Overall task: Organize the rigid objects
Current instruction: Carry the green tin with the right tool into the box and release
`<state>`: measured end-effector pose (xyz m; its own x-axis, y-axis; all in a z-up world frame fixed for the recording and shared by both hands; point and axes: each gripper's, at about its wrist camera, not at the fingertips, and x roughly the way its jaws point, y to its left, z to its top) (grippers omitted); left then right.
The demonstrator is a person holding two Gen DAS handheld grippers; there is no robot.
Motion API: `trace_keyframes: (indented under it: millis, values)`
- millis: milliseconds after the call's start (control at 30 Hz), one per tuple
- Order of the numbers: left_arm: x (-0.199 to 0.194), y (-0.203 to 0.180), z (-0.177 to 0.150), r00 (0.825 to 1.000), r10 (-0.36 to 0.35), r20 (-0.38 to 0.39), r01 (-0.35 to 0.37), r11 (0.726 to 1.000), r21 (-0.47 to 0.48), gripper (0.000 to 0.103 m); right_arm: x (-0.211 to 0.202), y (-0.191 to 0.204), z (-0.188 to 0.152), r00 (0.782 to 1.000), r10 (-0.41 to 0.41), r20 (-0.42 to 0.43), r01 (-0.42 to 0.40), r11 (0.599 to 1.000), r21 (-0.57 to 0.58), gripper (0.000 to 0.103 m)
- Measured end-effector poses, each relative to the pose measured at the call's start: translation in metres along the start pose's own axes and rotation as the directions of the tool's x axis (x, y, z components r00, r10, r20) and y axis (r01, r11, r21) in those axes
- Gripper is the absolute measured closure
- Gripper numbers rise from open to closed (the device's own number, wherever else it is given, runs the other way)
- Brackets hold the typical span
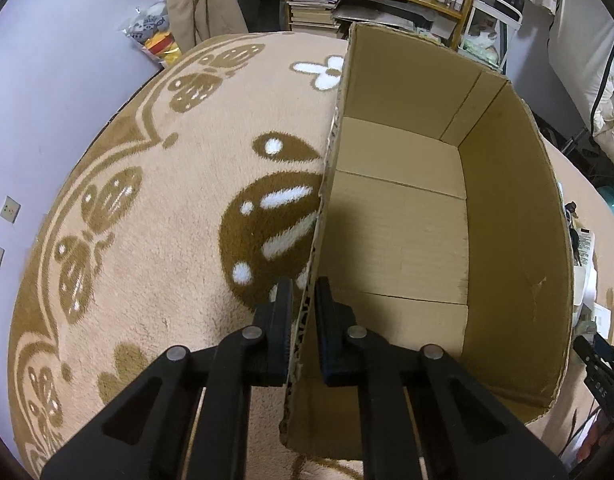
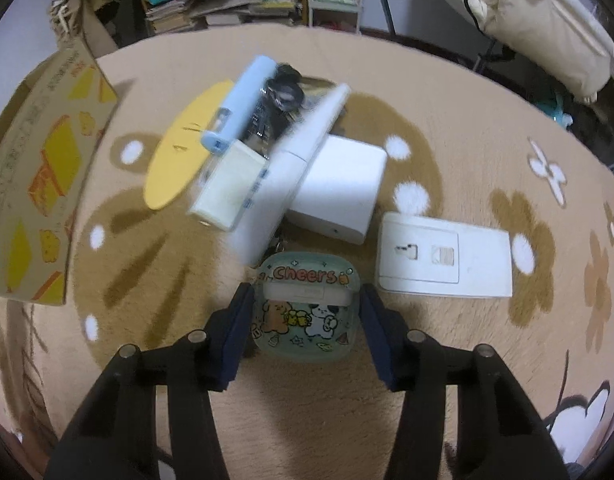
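Beige patterned carpet (image 2: 307, 420): right claw (image 2: 305, 322), spread, should straddle the mint cartoon-printed earbud case (image 2: 307, 312) squarely before closing, while left claw (image 1: 303, 312) pinches the brown cardboard box wall (image 1: 307, 320).

1. Carpet (image 1: 155, 216): tan pile, dark brown butterfly and blob motifs, white dots and flowers.
2. Cardboard box (image 1: 419, 216): plain brown inside; outside (image 2: 47, 168), left of the right gripper, yellow and orange printed shapes.
3. Earbud case (image 2: 307, 312), between the right gripper's fingers: pale mint, orange "Cheers" lettering, cartoon animals in tan and white.
4. Wall plate (image 2: 443, 256), ahead right: white, two small ports.
5. White box (image 2: 343, 192), ahead: plain white.
6. Yellow disc (image 2: 179, 156), ahead left: solid yellow.
7. Light blue tube (image 2: 243, 104): pale blue.
8. Left gripper (image 1: 303, 292): black fingers.
9. Right gripper (image 2: 307, 300): black frame, dark blue pads (image 2: 235, 332).
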<state>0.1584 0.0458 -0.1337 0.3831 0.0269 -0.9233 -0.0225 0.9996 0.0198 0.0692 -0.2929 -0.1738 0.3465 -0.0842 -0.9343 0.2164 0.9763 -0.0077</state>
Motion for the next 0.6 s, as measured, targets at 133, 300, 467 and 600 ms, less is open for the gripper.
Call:
trace_keyframes:
  millis: [133, 300, 467, 600]
  values:
    - [0.000, -0.001, 0.000, 1.000, -0.007, 0.004, 0.007, 1.000, 0.004, 0.093, -0.018, 0.008, 0.002, 0.999, 0.012, 0.040, -0.012, 1.000, -0.012, 0.046]
    - [0.002, -0.001, 0.001, 1.000, -0.003, -0.001, 0.003, 1.000, 0.008, 0.093, -0.040, 0.011, 0.005, 0.995, 0.044, 0.093, -0.044, 0.999, -0.002, 0.046]
    - [0.004, -0.001, 0.000, 1.000, -0.007, -0.013, 0.007, 1.000, 0.018, 0.094, -0.062, 0.013, 0.020, 0.984, 0.072, 0.162, -0.071, 0.997, -0.018, 0.046]
    - [0.004, 0.001, -0.001, 1.000, -0.012, -0.015, 0.012, 1.000, 0.012, 0.094, -0.080, 0.021, 0.030, 0.972, 0.116, 0.206, -0.111, 0.993, -0.035, 0.046]
